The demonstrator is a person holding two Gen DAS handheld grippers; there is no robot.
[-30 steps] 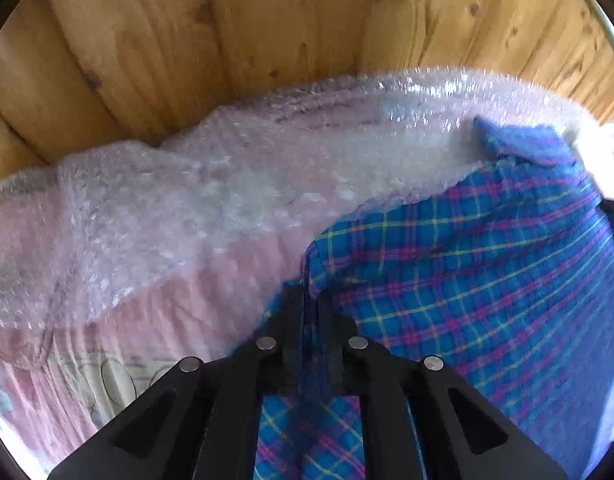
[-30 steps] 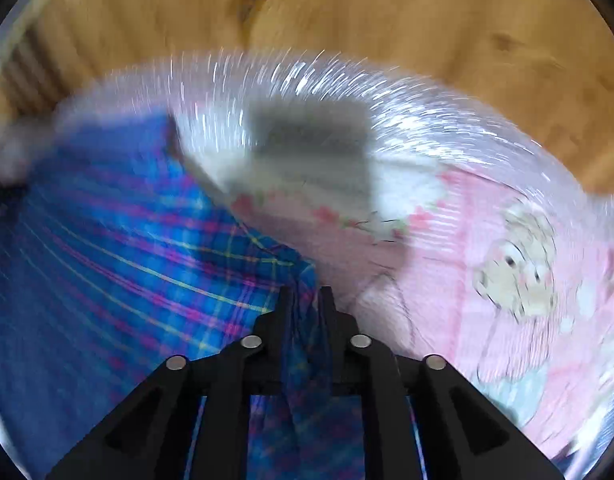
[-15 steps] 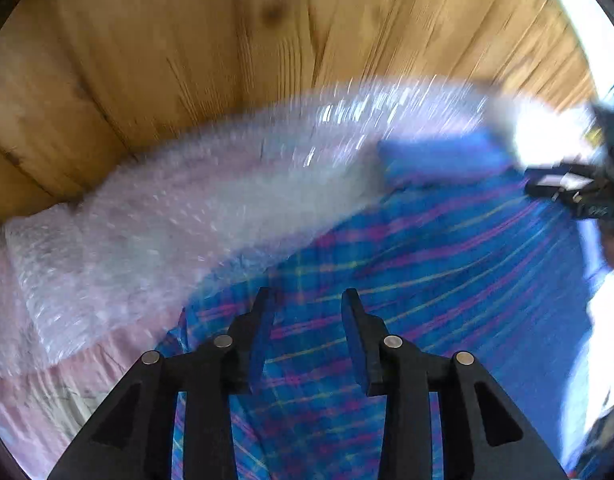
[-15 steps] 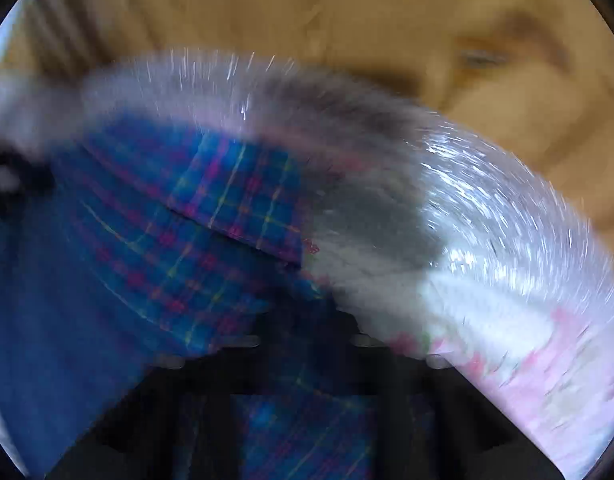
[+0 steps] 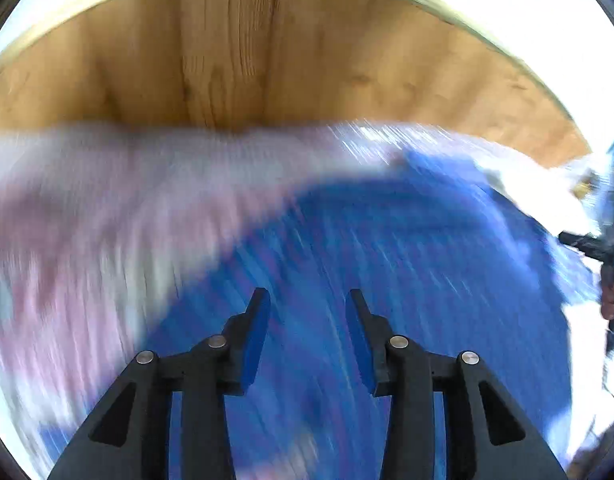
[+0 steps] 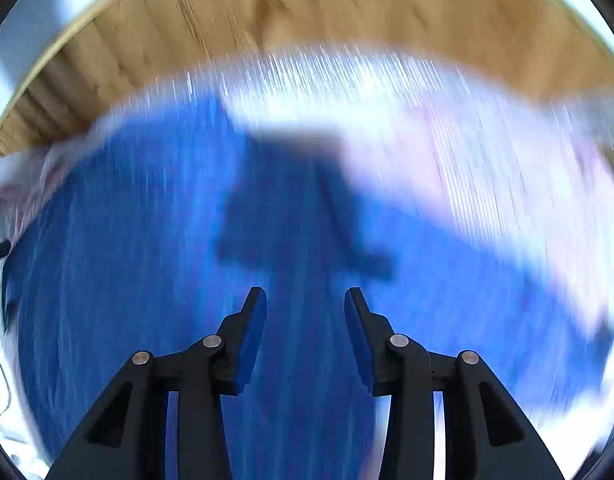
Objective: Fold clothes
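left wrist view: both grippers parted and empty above the blue shirt.

nearest, the left gripper (image 5: 307, 300) has its fingers wide apart with nothing between them; the shirt (image 5: 407, 272) lies directly below and ahead of the tips, spreading to the right. the right gripper (image 6: 305, 298) reads the same, fingers wide and empty, with the shirt (image 6: 147, 260) under it and running off to its left. judged: the cloth sits between the two hands, about equally near to each. heavy blur hides edges and the long axis. beyond lies pink bedding (image 5: 107, 220), then bubble wrap (image 6: 327, 80), then a wood panel (image 5: 267, 60).
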